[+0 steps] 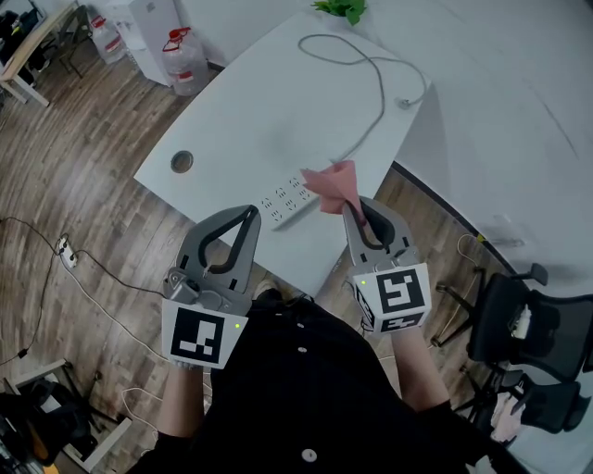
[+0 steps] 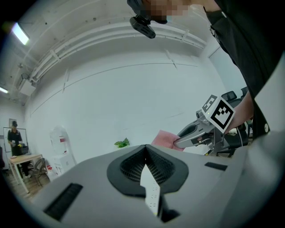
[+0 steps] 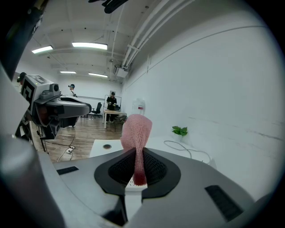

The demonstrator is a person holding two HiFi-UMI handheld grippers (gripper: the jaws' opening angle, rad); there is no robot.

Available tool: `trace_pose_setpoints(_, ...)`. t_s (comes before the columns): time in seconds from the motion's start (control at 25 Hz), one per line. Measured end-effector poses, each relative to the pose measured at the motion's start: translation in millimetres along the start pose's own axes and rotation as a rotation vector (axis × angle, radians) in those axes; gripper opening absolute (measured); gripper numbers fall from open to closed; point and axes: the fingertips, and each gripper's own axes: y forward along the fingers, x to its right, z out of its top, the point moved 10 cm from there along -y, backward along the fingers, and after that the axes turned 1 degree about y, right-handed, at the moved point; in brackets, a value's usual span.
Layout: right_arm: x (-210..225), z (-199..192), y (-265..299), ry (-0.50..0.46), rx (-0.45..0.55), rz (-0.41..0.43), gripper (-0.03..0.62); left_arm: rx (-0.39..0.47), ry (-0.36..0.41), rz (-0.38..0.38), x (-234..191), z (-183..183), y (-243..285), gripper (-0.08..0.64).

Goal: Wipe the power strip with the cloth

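A white power strip (image 1: 287,202) lies near the front edge of the white table (image 1: 250,111), and its grey cable (image 1: 371,83) loops toward the back. My right gripper (image 1: 353,211) is shut on a pink cloth (image 1: 334,183), which hangs just above the strip's right end. In the right gripper view the cloth (image 3: 136,133) stands up out of the closed jaws (image 3: 135,152). My left gripper (image 1: 249,216) hovers shut and empty just in front of the strip's left end. In the left gripper view, the strip (image 2: 152,192) shows as a sliver below that gripper's (image 2: 145,147) closed tips.
A round cable hole (image 1: 182,161) sits at the table's left corner, and a green plant (image 1: 343,7) at its far end. Water bottles (image 1: 185,57) stand on the wood floor to the left. A black office chair (image 1: 523,324) is at the right. Loose wires (image 1: 65,255) cross the floor.
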Motion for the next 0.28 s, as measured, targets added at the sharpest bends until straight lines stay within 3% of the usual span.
trace_pose_setpoints(0.28,-0.7,-4.5,2.2,0.006,0.014,0.016,0.061,-0.011,-0.001,0.008,3.5,-5.3,-0.2,0.014)
